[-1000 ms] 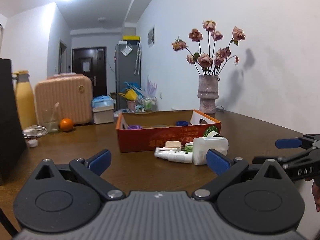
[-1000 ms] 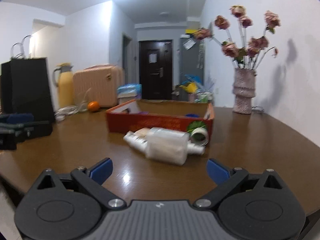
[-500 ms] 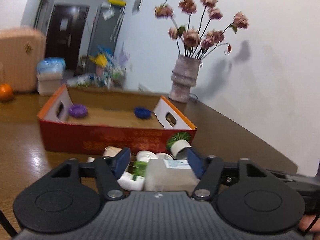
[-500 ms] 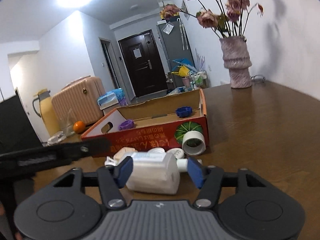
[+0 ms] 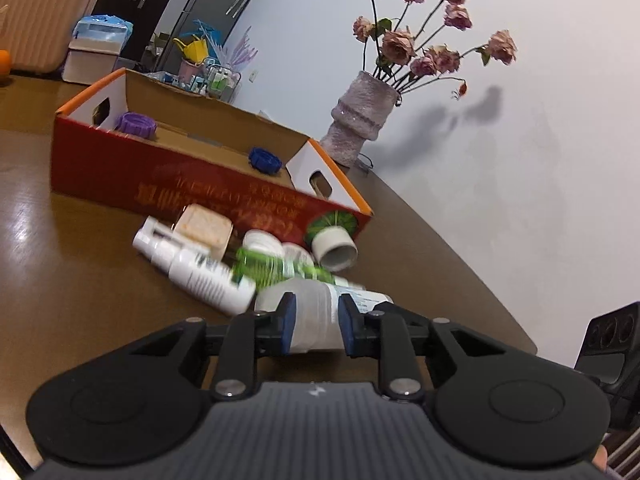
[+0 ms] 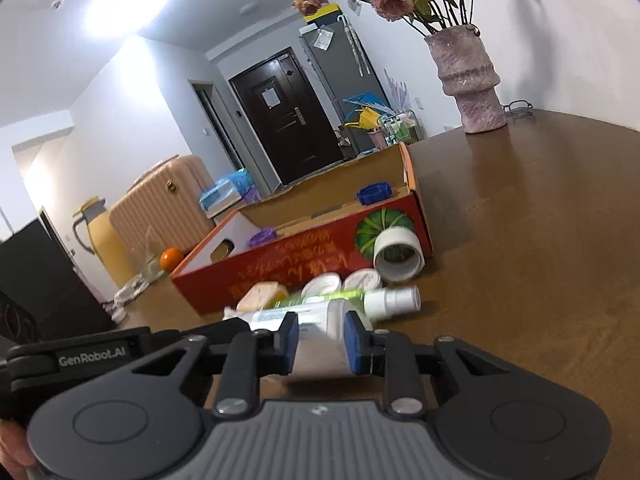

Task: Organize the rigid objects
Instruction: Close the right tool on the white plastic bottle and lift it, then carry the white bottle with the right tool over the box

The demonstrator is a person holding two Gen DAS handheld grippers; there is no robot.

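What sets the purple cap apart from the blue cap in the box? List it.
Colour: the purple cap is violet, the blue cap dark blue. Place: the purple cap lies at one handle-hole end of the box, the blue cap near the opposite end. Both are ridged round caps.

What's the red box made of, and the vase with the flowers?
The red box looks like cardboard: plain brown inside, glossy printed outside, cut handle holes. The vase seems to be ceramic or stone with a rough, speckled, slightly glittery pinkish surface; I can't tell which.

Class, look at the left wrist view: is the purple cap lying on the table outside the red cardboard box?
No. The purple cap sits inside the red cardboard box, near its far-left end, beside the white end wall.
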